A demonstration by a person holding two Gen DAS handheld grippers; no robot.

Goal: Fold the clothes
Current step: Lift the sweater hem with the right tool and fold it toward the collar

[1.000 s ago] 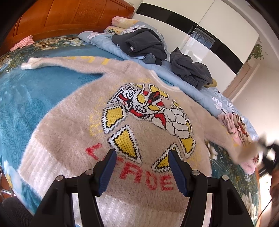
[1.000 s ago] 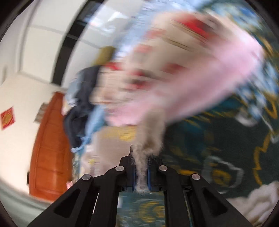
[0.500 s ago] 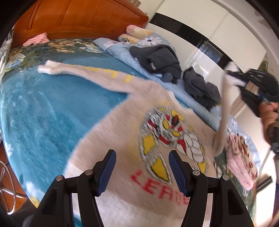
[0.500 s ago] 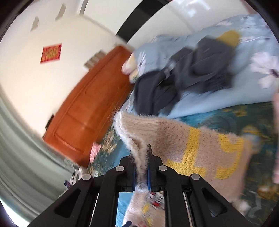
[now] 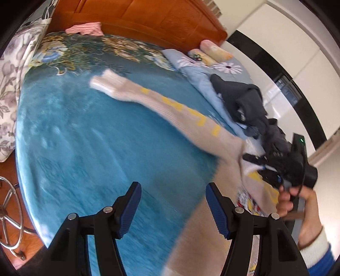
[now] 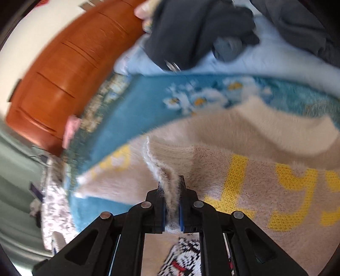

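A fuzzy beige sweater (image 5: 199,231) with yellow marks lies on the blue blanket (image 5: 95,148). Its far sleeve (image 5: 153,99) stretches flat toward the headboard. My left gripper (image 5: 172,203) is open and empty, above the blanket beside the sweater's edge. My right gripper (image 6: 171,191) is shut on the cuff of the other sleeve (image 6: 244,180), which is folded across the sweater's chest. The right gripper also shows in the left wrist view (image 5: 261,163), low over the sweater.
Dark clothes (image 5: 244,104) lie piled on a light blue quilt (image 5: 197,70) at the far side. An orange wooden headboard (image 5: 138,17) stands behind. A pink striped cloth (image 5: 85,29) lies near it. A floral pillow (image 5: 12,85) sits at the left edge.
My right gripper has carried the sleeve cuff from high in the air down across the sweater's chest. My left gripper has swung left, off the sweater and over the blue blanket.
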